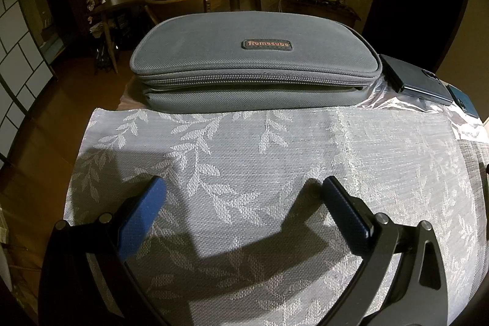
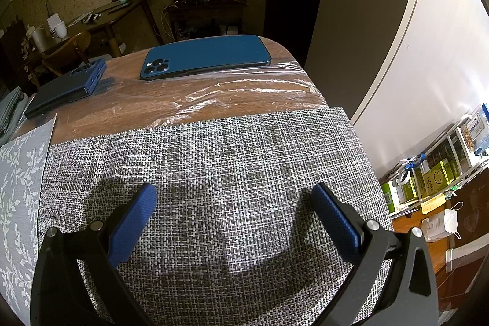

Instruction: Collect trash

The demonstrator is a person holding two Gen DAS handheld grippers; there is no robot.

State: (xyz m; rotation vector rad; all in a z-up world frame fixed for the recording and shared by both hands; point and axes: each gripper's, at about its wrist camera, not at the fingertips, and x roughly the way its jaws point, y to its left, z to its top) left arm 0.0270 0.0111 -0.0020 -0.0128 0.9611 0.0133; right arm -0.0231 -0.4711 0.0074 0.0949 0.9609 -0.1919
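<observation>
A crumpled clear plastic film [image 2: 220, 93] lies flat on the wooden table, beyond the woven grey placemat [image 2: 214, 158]; its edge also shows in the left wrist view [image 1: 428, 109] at the right. My right gripper [image 2: 233, 194] is open and empty, low over the woven placemat, short of the film. My left gripper [image 1: 244, 188] is open and empty over the leaf-patterned placemat [image 1: 244, 148], short of a grey zip case [image 1: 253, 63].
A blue phone [image 2: 207, 55] lies face down on the film's far edge. A folded blue phone [image 2: 70, 87] lies left of it, also seen in the left wrist view [image 1: 412, 78]. The table edge drops off at right, with shelves of boxes [image 2: 434, 173] below.
</observation>
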